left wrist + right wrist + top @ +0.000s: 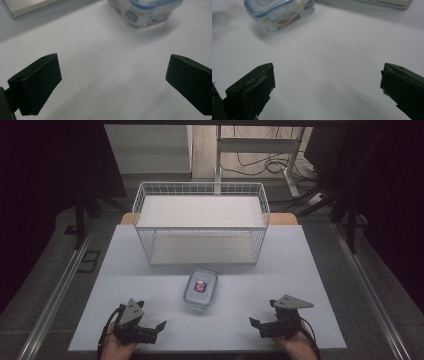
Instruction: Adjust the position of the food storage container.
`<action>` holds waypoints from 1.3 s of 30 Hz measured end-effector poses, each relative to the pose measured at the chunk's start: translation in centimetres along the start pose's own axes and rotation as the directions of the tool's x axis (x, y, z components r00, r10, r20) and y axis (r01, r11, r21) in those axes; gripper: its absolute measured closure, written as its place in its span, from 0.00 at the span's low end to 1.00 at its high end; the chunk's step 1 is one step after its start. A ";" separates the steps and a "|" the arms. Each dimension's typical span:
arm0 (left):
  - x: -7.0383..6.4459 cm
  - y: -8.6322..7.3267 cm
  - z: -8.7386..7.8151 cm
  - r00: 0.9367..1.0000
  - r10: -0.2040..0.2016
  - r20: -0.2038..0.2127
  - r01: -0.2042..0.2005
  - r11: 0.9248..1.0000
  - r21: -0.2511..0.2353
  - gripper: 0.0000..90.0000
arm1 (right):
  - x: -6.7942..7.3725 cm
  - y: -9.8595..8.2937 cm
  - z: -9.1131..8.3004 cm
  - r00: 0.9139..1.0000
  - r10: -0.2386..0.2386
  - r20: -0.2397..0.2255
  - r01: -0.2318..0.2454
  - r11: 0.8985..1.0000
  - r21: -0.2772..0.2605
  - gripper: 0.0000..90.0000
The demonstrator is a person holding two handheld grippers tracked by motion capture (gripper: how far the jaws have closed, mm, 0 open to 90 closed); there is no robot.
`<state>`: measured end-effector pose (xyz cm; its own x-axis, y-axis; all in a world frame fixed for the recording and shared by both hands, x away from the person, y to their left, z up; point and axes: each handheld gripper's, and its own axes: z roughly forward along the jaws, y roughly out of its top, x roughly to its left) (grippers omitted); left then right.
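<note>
At lower left of the high view, the left gripper (159, 326) rests on the white table (300, 270), jaws wide and empty. The lidded plastic container (200, 289) sits at centre, before the wire basket (200, 222). At lower right, the right gripper (253, 322) gapes wide, empty.

The left gripper (150, 329) sits at the lower left of the high view, held in a hand (116, 346) that enters from the bottom edge, its grey three-cornered plate tilted up and its tips pointing right and inward. The right gripper (260, 325) sits at the lower right, held in the other hand (300, 346), its plate lying flatter and its tips pointing left. In each gripper view the two black fingers (37, 82) (252, 90) stand wide apart at the lower corners of the frame with nothing between them.
</note>
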<state>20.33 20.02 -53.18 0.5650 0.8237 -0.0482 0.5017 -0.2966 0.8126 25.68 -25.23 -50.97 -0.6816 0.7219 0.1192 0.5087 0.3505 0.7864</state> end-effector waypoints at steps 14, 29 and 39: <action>0.5 0.0 0.1 0.999 0.005 0.032 -0.004 1.000 -0.016 0.00 | 0.0 0.2 0.6 1.000 -0.009 -0.004 0.009 0.999 0.034 0.05; 0.3 0.3 0.0 0.999 -0.015 0.047 0.016 0.999 -0.036 0.00 | 0.5 3.4 2.3 0.990 -0.045 -0.135 0.056 0.995 0.077 0.65; 0.5 0.3 -0.3 0.998 -0.022 0.051 0.025 0.999 -0.045 0.00 | 0.6 9.2 7.5 0.975 -0.154 -0.160 0.164 0.985 0.047 0.99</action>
<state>20.61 20.51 -52.77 0.5864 0.8043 -0.0960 0.4854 -0.2540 0.8366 33.87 -17.07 -48.19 -0.8272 0.5544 0.0917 0.4143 0.4913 0.7661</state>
